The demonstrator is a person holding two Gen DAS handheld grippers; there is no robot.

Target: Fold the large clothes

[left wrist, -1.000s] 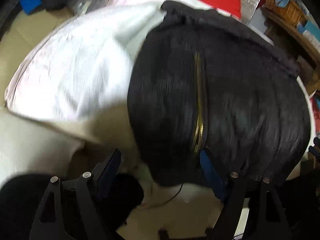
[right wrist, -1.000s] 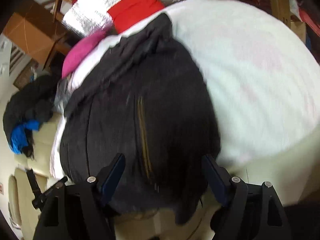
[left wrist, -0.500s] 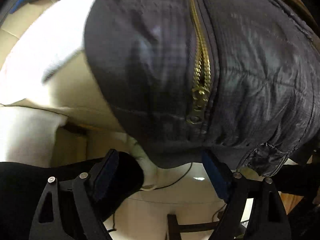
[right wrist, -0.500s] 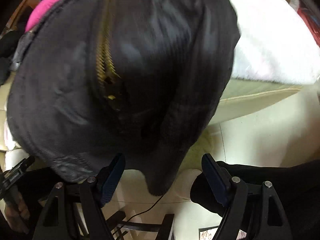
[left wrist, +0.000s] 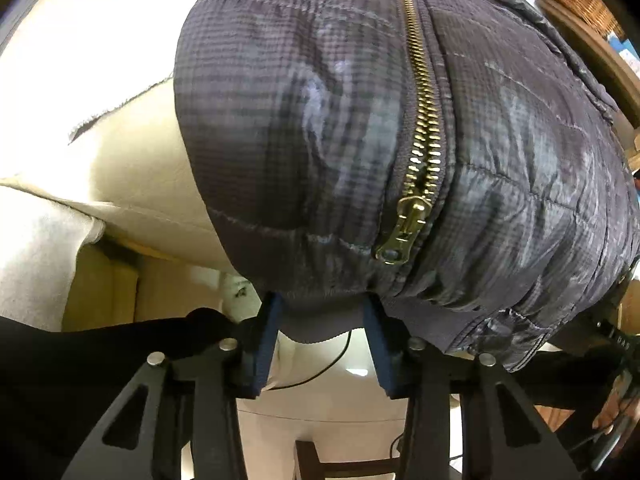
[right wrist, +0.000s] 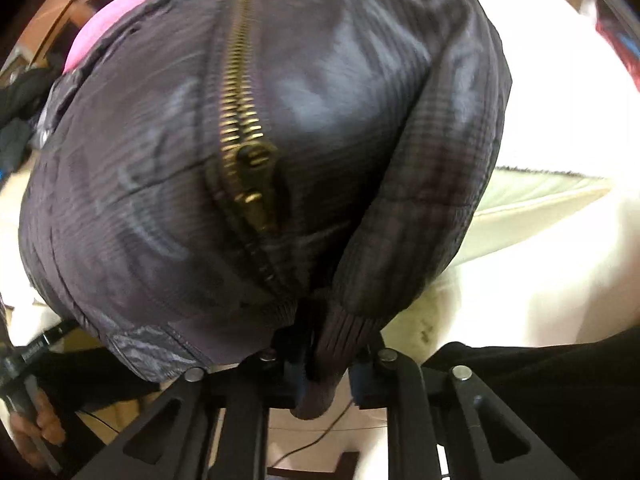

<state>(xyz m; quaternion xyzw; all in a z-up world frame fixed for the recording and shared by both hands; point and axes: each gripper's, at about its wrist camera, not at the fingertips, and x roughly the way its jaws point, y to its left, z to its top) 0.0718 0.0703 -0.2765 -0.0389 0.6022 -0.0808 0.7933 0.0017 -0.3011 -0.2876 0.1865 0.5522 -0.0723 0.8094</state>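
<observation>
Jaws, left gripper [left wrist: 320,332]: just closing, blue pads pinching the ribbed hem [left wrist: 320,326].
Jaws, right gripper [right wrist: 324,364]: just closing, nearly together, clamping the knit cuff [right wrist: 336,344].
Jacket [left wrist: 500,180]: draped over the white bed's [left wrist: 80,60] near edge, zipped.
Reason: likely gripping bottom edge to lift and fold.
Material: quilted, faintly checked, slippery shell; brass zipper [left wrist: 420,152]; stretchy ribbing.

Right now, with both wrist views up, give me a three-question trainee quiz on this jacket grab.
1. True or false: the zipper on the jacket is silver.
2. The right gripper clamps which part? A) collar B) ribbed cuff C) zipper pull
3. Fill in: the left gripper has just been closing on the jacket's bottom ____.

Key: 1 false, it is brass-coloured; 2 B; 3 hem.
</observation>
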